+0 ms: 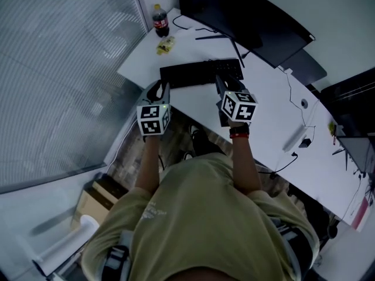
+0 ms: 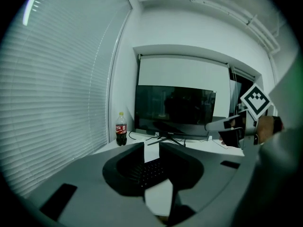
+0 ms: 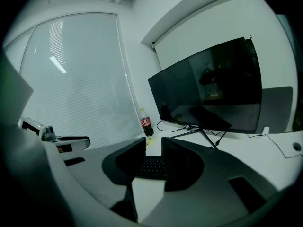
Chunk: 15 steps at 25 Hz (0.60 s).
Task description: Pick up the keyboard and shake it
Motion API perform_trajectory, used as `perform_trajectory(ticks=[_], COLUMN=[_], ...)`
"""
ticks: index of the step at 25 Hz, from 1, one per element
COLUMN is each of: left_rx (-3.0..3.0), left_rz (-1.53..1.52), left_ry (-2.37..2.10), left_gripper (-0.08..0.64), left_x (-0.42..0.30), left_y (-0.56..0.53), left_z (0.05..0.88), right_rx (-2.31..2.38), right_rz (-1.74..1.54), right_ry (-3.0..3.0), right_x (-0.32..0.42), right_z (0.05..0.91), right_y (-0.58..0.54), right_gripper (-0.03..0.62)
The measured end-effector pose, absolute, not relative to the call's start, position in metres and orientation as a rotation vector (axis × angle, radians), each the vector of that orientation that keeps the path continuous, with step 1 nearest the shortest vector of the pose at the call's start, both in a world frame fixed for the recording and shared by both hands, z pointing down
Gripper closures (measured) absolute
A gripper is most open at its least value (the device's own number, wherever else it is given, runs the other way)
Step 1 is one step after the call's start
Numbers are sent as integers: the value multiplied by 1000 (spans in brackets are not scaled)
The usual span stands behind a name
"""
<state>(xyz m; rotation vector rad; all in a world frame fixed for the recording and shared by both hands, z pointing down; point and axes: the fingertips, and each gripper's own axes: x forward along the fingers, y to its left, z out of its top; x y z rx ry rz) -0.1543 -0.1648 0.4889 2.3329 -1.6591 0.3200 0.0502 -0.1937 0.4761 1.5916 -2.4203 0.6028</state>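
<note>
A black keyboard (image 1: 199, 74) lies flat on the white desk (image 1: 263, 122) in front of the monitor. My left gripper (image 1: 159, 88) hovers at the keyboard's front left corner. Its jaws stand slightly apart, and through the narrow gap I see keys (image 2: 150, 170) and bare desk, with nothing pressed between the pads. My right gripper (image 1: 221, 84) is over the keyboard's right part. Its jaws are also a little apart, with keys (image 3: 154, 166) visible below the gap and nothing gripped. Each gripper shows at the edge of the other's view.
A large dark monitor (image 1: 246, 16) stands behind the keyboard. A cola bottle (image 1: 160, 21) and a yellow packet (image 1: 166, 44) sit at the desk's far left corner. Cables (image 1: 299, 136) trail over the desk's right side. Window blinds (image 1: 53, 69) run along the left; a cardboard box (image 1: 94, 201) sits on the floor.
</note>
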Motion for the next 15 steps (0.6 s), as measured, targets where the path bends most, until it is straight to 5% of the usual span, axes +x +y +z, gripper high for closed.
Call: perform_trajectory(ticks=[8, 15], left_rx=[2287, 2248], left_rz=[382, 465], left_ry=[-1578, -1455], left_gripper=[385, 268], left_x=[-152, -137], left_y=[-225, -258], left_z=[518, 558], right_rx=[1591, 1509], right_rz=[650, 697], right_ry=[-2331, -2270], right_x=[66, 76], right_z=[510, 551], right_y=[-250, -283], right_gripper=[453, 362])
